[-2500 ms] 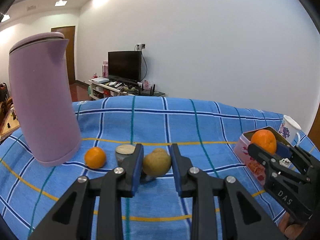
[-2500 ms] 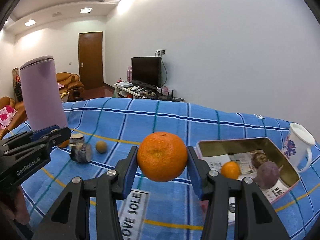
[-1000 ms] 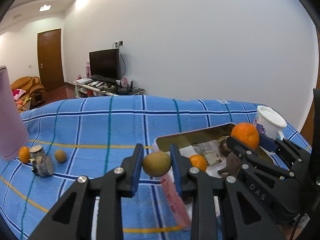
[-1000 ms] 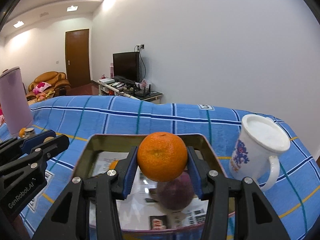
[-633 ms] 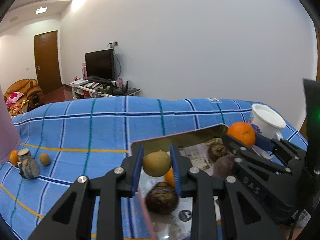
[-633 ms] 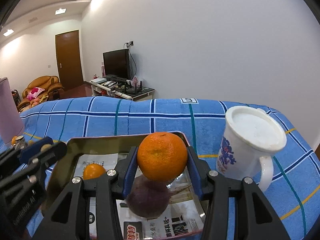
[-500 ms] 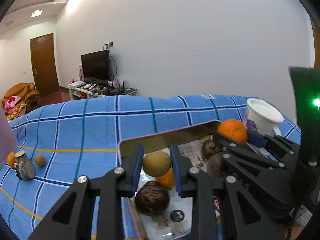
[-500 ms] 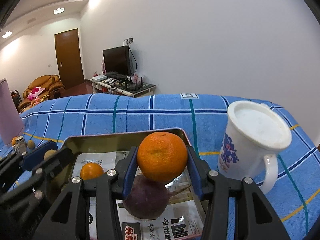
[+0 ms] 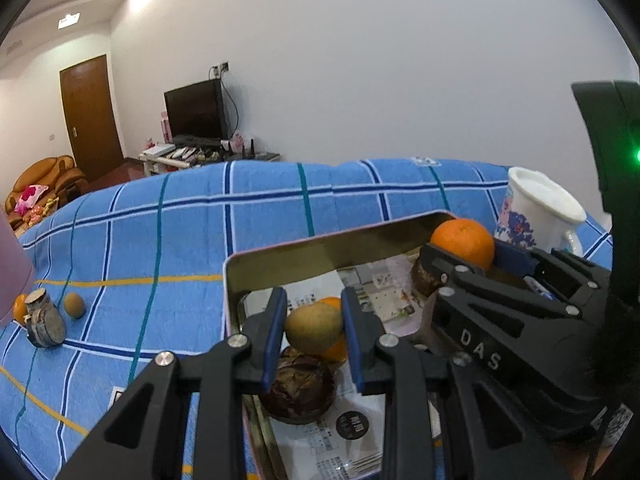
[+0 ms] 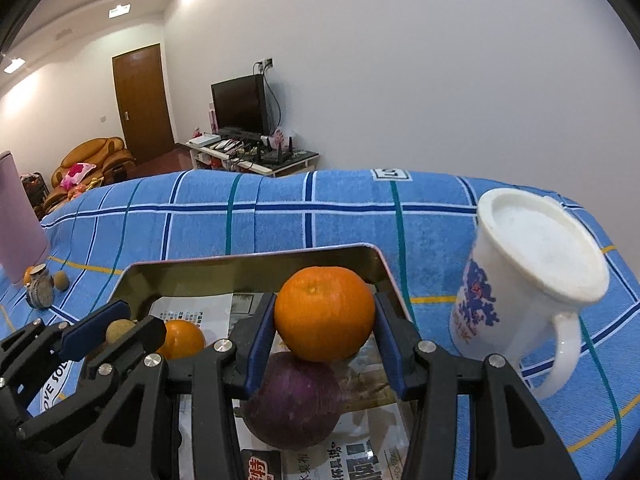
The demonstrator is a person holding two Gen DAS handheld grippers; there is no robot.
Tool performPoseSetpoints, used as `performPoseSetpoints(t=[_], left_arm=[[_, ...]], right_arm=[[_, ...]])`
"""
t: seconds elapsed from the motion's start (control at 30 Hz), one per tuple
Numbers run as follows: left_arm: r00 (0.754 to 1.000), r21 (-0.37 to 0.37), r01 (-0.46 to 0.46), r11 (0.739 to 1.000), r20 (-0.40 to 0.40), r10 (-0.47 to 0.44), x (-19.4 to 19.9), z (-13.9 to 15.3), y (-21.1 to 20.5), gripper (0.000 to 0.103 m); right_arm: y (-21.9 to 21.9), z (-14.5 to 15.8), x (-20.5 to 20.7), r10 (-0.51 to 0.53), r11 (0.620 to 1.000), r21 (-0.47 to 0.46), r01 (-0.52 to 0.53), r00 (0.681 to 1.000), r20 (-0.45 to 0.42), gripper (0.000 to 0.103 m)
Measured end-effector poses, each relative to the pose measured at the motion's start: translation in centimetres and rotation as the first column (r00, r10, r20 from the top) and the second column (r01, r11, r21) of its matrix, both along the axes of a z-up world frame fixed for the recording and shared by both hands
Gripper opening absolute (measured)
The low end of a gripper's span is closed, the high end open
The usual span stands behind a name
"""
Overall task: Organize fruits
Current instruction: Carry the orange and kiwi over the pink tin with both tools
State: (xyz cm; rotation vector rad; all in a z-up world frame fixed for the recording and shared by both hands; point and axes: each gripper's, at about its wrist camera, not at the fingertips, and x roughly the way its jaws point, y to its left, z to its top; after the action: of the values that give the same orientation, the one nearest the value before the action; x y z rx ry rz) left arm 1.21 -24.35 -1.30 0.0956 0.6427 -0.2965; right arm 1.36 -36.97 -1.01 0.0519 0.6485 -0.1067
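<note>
My left gripper (image 9: 314,330) is shut on a small yellow-brown fruit (image 9: 314,327) and holds it over the near left part of a metal tin (image 9: 320,246) lined with newspaper. My right gripper (image 10: 324,316) is shut on an orange (image 10: 324,312) above a purple round fruit (image 10: 294,400) in the same tin (image 10: 248,262). The tin also holds a small orange (image 10: 182,338) and a dark wrinkled fruit (image 9: 300,390). The right gripper shows in the left wrist view (image 9: 464,246), the left gripper in the right wrist view (image 10: 116,330).
A white mug (image 10: 524,288) with blue flowers stands right of the tin. At the far left, on the blue checked cloth (image 9: 160,240), lie a small jar (image 9: 44,320), a brown fruit (image 9: 74,305), an orange (image 9: 20,309) and a pink kettle (image 10: 18,224).
Both grippers carried their fruits rightward from the cloth to above the tin and have come lower over it. Both stay shut on their fruits.
</note>
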Motion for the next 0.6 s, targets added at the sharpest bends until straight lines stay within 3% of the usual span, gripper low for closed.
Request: performPoseSetpoints(t=[0.6], left_arm=[[0.999, 0.001, -0.035, 0.999, -0.032, 0.035, 0.59, -0.37, 0.59, 0.030]], right_arm=[[0.74, -0.89, 1.15, 0.040, 0.999, -0.002, -0.040, 0.999, -0.022, 0.051]])
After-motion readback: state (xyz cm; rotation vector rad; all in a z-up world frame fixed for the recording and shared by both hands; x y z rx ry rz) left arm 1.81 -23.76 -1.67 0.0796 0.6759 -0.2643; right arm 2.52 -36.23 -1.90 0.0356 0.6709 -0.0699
